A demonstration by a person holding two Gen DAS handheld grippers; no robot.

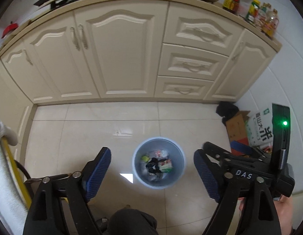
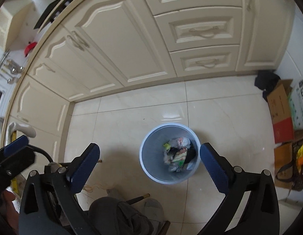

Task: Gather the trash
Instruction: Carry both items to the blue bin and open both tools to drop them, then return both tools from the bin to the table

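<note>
From the left wrist, the left gripper [image 1: 152, 168] hangs over the tiled floor [image 1: 92, 133] with its blue pads spread wide and nothing between them. The pale blue trash bin [image 1: 139, 150] stands below, between the fingers, holding crumpled wrappers [image 1: 164, 164].

From the right wrist, the right gripper [image 2: 149, 162] is likewise spread wide and empty above the trash bin [image 2: 151, 146], its wrappers [image 2: 177, 154] piled inside. Cardboard boxes [image 2: 278, 107] stand at the right wall.
</note>
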